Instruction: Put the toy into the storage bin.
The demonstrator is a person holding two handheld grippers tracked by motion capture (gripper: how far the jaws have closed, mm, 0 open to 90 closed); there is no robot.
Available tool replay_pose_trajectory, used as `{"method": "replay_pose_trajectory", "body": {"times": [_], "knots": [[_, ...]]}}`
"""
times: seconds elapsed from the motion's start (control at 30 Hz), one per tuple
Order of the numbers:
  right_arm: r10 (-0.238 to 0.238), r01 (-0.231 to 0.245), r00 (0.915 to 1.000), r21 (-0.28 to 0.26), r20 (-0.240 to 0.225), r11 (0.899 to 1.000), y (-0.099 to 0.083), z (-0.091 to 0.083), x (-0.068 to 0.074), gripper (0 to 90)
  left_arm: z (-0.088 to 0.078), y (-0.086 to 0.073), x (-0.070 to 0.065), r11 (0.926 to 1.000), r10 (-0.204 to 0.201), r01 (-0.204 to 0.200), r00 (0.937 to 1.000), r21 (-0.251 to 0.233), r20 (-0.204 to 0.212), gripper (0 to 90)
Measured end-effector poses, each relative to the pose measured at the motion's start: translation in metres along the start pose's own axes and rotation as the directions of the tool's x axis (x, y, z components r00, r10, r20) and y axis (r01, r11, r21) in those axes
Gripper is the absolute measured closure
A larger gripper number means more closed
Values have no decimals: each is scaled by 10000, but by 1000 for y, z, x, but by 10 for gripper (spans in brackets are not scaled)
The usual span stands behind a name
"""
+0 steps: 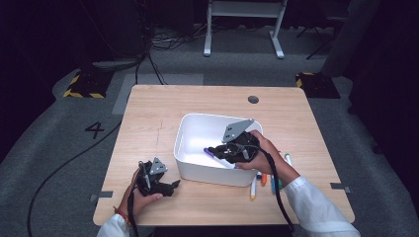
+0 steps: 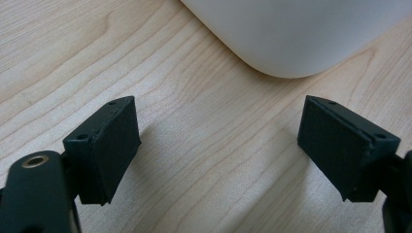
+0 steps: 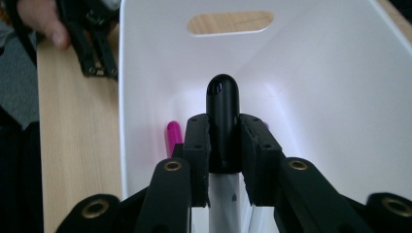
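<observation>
Two hand-held grippers work at a wooden table [image 1: 148, 108] that fills the centre of the high view. Right gripper [image 1: 216, 150]: held over a white bin [image 1: 184, 148] at mid-frame, its jaws closed on a marker with a black cap [image 3: 223, 104]. In the right gripper view the marker's cap stands up between the two pads at centre frame, both pads pressing against its sides; the white barrel runs down below them to the bottom edge. The marker sits inside the bin's walls, above its floor; whether its tip touches anything cannot be told. A second marker with a magenta cap [image 3: 173, 136] lies on the bin floor just left of the jaws in that view, and shows as a purple streak beside the gripper in the high view. An oval handle slot [image 3: 230, 22] opens in the bin's far wall at the top of the frame.

Left gripper [image 1: 174, 185]: at the lower left of the high view, resting low over the table just beside the bin's near left corner. In the left gripper view its jaws stand wide apart with bare wood between them, the rounded bin corner lying beyond them at upper right; nothing is held.

Several loose markers [image 1: 262, 180] lie on the table against the bin's right side, partly hidden under the right hand [image 1: 264, 148].
</observation>
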State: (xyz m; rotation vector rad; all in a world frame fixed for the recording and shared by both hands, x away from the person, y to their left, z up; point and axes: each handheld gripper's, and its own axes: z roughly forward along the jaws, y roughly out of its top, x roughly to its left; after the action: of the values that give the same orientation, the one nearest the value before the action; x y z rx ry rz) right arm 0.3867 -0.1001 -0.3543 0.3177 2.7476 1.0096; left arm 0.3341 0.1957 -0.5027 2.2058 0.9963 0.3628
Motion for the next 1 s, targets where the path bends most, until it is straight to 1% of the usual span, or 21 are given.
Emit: {"method": "replay_pose_trajectory", "body": {"times": [0.03, 0.1, 0.13, 0.2, 0.23, 0.3, 0.37, 0.47, 0.5, 0.53, 0.57, 0.6, 0.63, 0.67, 0.73, 0.8, 0.87, 0.9, 0.93, 0.97, 1.0], "knots": [[-106, 107, 9999, 146, -71, 9998, 0, 3, 2, 749, 0, 0, 0, 10000, -1, 1, 10000, 1, 2, 154], [-113, 116, 9999, 263, -116, 9996, 0, 4, 3, 749, 0, 0, 0, 10000, 1, -1, 10000, 0, -2, 153], [-373, 389, 9988, 547, -307, 9977, 0, 8, 7, 749, 0, 0, 0, 10000, -1, 1, 10000, 0, 2, 153], [-449, 466, 9987, 735, -246, 9962, 1, 9, 9, 748, 0, 0, 0, 10000, 5, -5, 10000, 3, 18, 154], [-468, 498, 9981, 766, -410, 9958, 1, 10, 11, 748, 0, 0, 0, 10000, 4, -4, 10000, 5, 12, 154], [-490, 540, 9972, 911, -566, 9944, 2, 9, 13, 748, 0, 0, 0, 10000, -16, 16, 10000, 29, 19, 154], [-606, 654, 9969, 1022, -497, 9926, 4, 10, 15, 747, 0, 0, 0, 10000, 28, -28, 10000, -10, 30, 154], [-605, 650, 9972, 1132, -430, 9914, 4, 11, 17, 744, 0, 0, 0, 10000, 23, -23, 10000, 1, 18, 154], [-521, 559, 9979, 1062, -379, 9928, 4, 12, 16, 723, 0, 0, 0, 10000, 18, -18, 10000, 2, 23, 153], [-521, 559, 9979, 1062, -379, 9928, 4, 12, 16, 723, 0, 0, 0, 10000, 18, -18, 10000, 2, 23, 154], [-469, 484, 9987, 913, -192, 9946, 4, 12, 15, 664, 0, 0, 0, 10000, 29, -29, 10000, -13, 25, 153], [-469, 484, 9987, 913, -192, 9946, 4, 12, 15, 664, 0, 0, 0, 10000, 29, -29, 10000, -13, 25, 154], [-340, 342, 9994, 767, -37, 9965, 4, 11, 13, 638, 0, 0, 0, 10000, 29, -29, 10000, 1, 27, 153], [-345, 337, 9994, 801, 90, 9962, 4, 9, 12, 620, 0, 0, 0, 10000, 32, -32, 10000, 10, 32, 153], [-263, 248, 9994, 607, 246, 9978, 3, 6, 10, 599, 0, 0, 0, 10000, 25, -25, 10000, 13, 51, 153], [-102, 91, 9992, 282, 391, 9996, 2, 2, 7, 560, 0, 0, 0, 10000, 41, -41, 10000, 4, 37, 153], [9, -11, 9984, 20, 570, 10000, -1, -5, 5, 558, 0, 0, 0, 10000, 31, -31, 10000, 7, 49, 153], [175, -171, 9974, -69, 704, 9998, -2, -9, 4, 552, 0, 0, 0, 10000, 7, -7, 10000, 29, 61, 153], [157, -144, 9964, -164, 829, 9998, -3, -12, 3, 539, 0, 0, 0, 10000, 29, -29, 10000, 10, 52, 153], [307, -276, 9952, -345, 924, 9990, -6, -17, 1, 531, 0, 0, 0, 10000, 32, -32, 10000, 10, 52, 153], [307, -276, 9952, -345, 924, 9990, -6, -17, 1, 531, 0, 0, 0, 10000, 32, -32, 10000, 10, 52, 154]]}}
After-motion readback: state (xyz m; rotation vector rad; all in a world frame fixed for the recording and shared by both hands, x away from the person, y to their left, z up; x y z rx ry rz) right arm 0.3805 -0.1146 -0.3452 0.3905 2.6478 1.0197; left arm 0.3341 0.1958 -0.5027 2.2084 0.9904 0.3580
